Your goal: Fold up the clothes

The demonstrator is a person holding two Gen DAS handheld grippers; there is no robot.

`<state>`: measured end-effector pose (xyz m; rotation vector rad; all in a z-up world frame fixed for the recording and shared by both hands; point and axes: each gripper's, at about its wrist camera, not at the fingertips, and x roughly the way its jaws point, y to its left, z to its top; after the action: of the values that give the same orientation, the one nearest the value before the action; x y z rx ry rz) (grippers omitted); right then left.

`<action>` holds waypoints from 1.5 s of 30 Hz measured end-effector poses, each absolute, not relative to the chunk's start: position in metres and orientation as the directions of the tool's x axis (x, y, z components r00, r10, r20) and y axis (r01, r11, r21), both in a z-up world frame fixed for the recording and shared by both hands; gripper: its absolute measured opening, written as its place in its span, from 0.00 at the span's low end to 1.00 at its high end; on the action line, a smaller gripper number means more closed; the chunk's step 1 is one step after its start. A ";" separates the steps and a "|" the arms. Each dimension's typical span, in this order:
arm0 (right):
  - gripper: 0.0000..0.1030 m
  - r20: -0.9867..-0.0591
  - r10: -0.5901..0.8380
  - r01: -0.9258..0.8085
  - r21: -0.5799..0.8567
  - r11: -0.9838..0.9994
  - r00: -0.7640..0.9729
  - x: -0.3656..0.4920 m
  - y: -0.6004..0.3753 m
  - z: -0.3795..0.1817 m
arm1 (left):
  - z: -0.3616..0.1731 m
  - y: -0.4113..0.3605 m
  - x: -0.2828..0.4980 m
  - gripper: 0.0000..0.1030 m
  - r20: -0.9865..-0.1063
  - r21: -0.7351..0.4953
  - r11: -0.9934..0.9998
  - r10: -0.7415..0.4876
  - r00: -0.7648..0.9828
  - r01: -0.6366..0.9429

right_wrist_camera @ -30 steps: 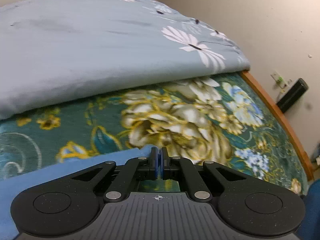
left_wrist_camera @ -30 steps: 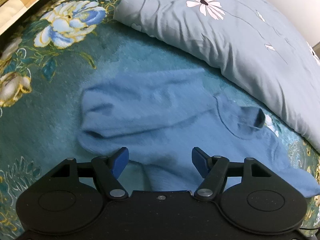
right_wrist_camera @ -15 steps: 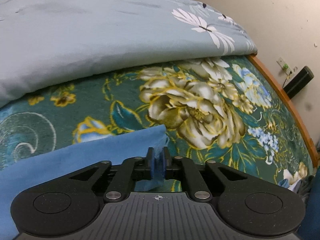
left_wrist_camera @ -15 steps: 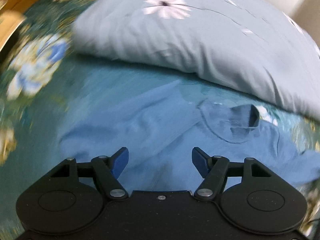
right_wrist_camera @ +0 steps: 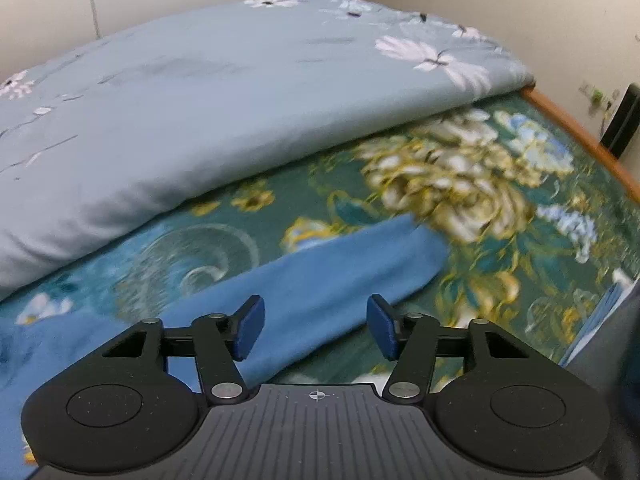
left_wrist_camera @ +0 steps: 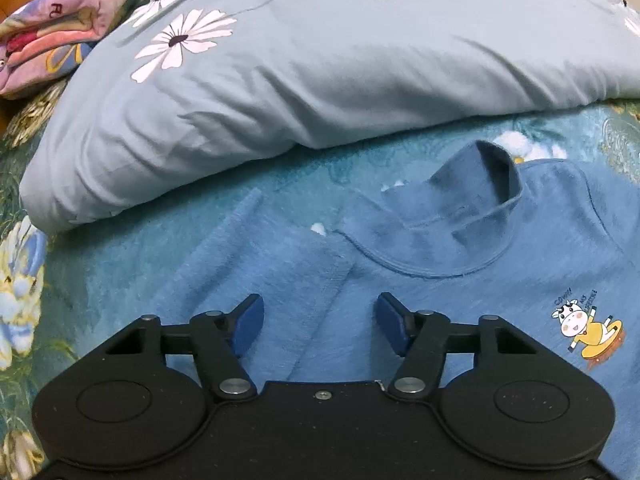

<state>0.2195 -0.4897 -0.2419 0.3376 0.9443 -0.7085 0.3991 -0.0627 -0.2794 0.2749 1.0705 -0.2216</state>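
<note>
Left wrist view only: blue sweater (left_wrist_camera: 460,280) spread flat on the floral bed cover (left_wrist_camera: 100,272), collar (left_wrist_camera: 480,196) toward the grey daisy-print duvet (left_wrist_camera: 320,60), one sleeve (left_wrist_camera: 264,276) folded in over the body, a cartoon cow print (left_wrist_camera: 580,324) on the chest, and the left gripper (left_wrist_camera: 319,326) above it with fingers spread wide, holding nothing. Right wrist view only: the other sleeve (right_wrist_camera: 340,272) stretched out across the cover toward the wooden bed edge (right_wrist_camera: 580,140), with the right gripper (right_wrist_camera: 316,326) over it, fingers likewise apart and empty
</note>
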 end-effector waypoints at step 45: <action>0.64 -0.887 -0.215 0.602 0.085 0.794 0.408 0.219 -0.343 -0.229 | -0.248 0.243 0.298 0.38 -0.893 0.030 0.952 0.162 0.419 -0.305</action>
<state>0.2185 -0.3429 -0.2292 0.4279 1.0302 -0.5352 0.2977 0.2426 -0.2483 -0.1451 1.1004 0.2942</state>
